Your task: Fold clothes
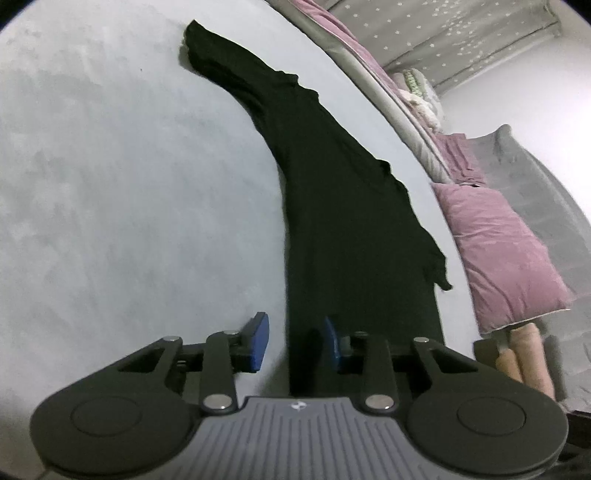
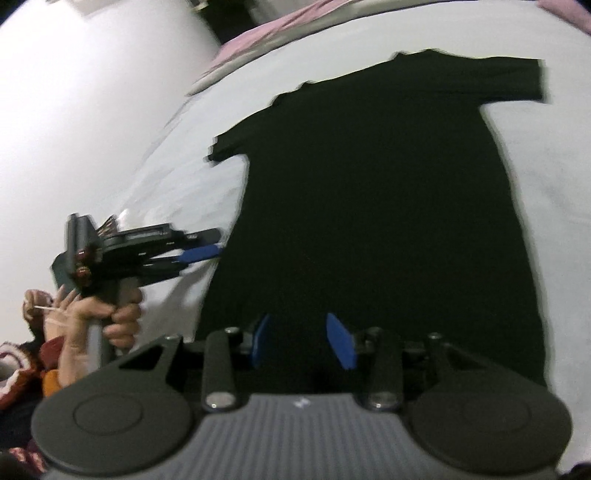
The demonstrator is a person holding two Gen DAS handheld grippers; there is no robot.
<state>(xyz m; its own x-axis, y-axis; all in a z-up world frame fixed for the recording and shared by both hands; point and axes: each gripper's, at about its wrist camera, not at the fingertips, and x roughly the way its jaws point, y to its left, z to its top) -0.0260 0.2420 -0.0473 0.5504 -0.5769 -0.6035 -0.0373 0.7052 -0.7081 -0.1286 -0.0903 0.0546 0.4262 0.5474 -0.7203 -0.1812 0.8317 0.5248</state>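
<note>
A black short-sleeved T-shirt point(image 2: 376, 206) lies spread flat on a pale bed sheet point(image 2: 554, 192), both sleeves out to the sides. In the left wrist view the T-shirt point(image 1: 354, 236) stretches away as a long dark shape. My left gripper point(image 1: 294, 343) is open and straddles the shirt's side edge, one blue pad over the sheet and the other over the cloth. The right wrist view shows this left gripper point(image 2: 218, 253) low at the shirt's left side, held by a hand. My right gripper point(image 2: 302, 339) is open above the shirt's hem, with nothing between its pads.
A pink pillow point(image 1: 509, 254) and pink bedding point(image 1: 332, 26) lie along the far side of the bed, with a grey starred headboard point(image 1: 443, 33) behind. A person's hand point(image 2: 110, 314) and a patterned sleeve are at the lower left. Bare sheet point(image 1: 129, 184) spreads left of the shirt.
</note>
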